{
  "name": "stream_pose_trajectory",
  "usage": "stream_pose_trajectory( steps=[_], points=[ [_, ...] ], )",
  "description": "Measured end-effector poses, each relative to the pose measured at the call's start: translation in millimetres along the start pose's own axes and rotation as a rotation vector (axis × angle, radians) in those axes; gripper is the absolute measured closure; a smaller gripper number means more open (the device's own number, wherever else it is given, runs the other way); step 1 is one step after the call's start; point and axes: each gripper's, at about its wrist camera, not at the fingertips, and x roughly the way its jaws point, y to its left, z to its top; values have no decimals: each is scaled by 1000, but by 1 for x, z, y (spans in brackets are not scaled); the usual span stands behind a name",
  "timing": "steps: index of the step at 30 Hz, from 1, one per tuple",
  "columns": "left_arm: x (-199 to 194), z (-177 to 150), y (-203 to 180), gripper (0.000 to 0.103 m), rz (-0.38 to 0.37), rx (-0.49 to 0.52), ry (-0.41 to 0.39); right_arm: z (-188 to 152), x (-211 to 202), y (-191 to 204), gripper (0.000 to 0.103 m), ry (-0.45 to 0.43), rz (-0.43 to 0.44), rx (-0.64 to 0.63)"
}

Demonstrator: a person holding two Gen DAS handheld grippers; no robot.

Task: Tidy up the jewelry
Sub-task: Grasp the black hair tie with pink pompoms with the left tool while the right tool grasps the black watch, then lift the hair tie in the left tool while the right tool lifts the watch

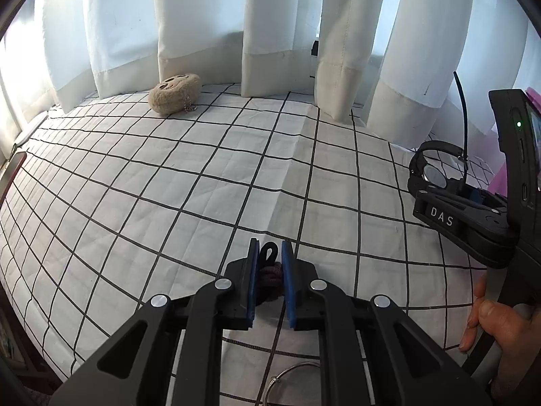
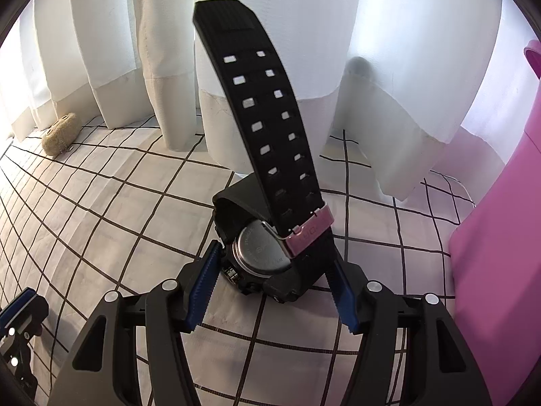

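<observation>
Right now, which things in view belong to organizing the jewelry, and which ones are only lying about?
Belong to the job:
- black watch, between the right gripper pads
- dark braided cord piece, clamped in the left gripper
- metal ring on the checked cloth
- pink container, probably for storage

Lying about:
- beige plush pouch
- white curtains

White "DAS" lettering on the right claw (image 1: 439, 186) side
</observation>
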Motion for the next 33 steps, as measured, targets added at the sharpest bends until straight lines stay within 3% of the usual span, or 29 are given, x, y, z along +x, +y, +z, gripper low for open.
stream_pose_trajectory(
  steps=[12,19,33],
  points=[
    [-17,19,27,90,-17,19,-47,-6,-31,7,45,-43,52,30],
    [-25,22,37,90,-30,26,-61,-8,-40,0,46,-41,117,149],
    [-41,30,50,90,-77,65,-81,-10,-75,8,47,-71,48,151]
  ],
)
